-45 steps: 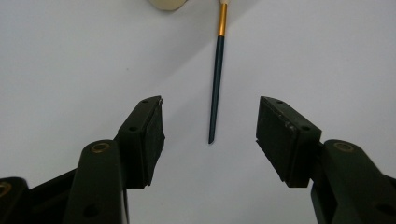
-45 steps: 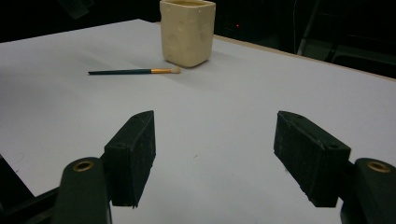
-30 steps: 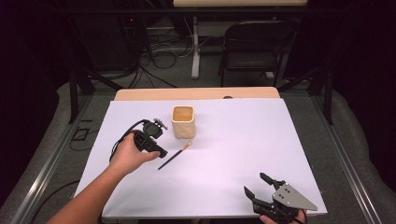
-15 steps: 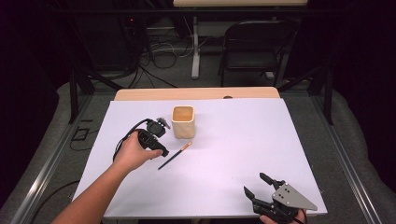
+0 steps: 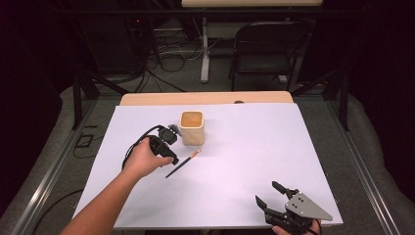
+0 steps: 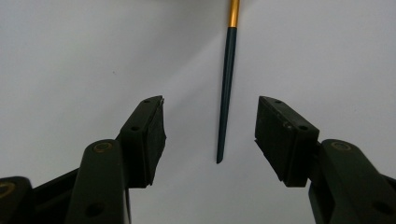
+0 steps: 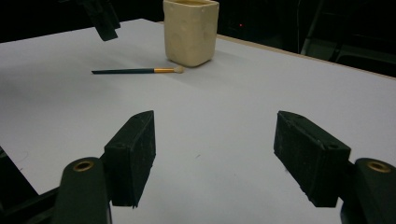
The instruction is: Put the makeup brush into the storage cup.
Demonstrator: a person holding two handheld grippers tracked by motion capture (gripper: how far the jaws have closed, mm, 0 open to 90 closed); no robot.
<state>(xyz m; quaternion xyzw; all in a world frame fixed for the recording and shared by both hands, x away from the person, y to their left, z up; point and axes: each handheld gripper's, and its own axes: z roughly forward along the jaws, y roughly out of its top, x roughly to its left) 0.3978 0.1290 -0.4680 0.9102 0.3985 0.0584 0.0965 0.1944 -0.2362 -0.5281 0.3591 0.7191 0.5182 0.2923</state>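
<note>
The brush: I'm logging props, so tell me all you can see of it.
The brush is thin, with a dark teal handle tapering to a point, a gold ferrule and a small pale tip. It lies flat on the white table, tip end near the cream cup but apart from it. The left gripper hovers over the handle's pointed end with jaws open either side of it, not touching.

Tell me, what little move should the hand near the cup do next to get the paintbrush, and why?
Probably lower the left gripper a little further onto the brush and then close. Its jaws stand open on either side of the dark handle's tip, and the pads are not touching it. The brush lies flat on the white table beside the cup.
</note>
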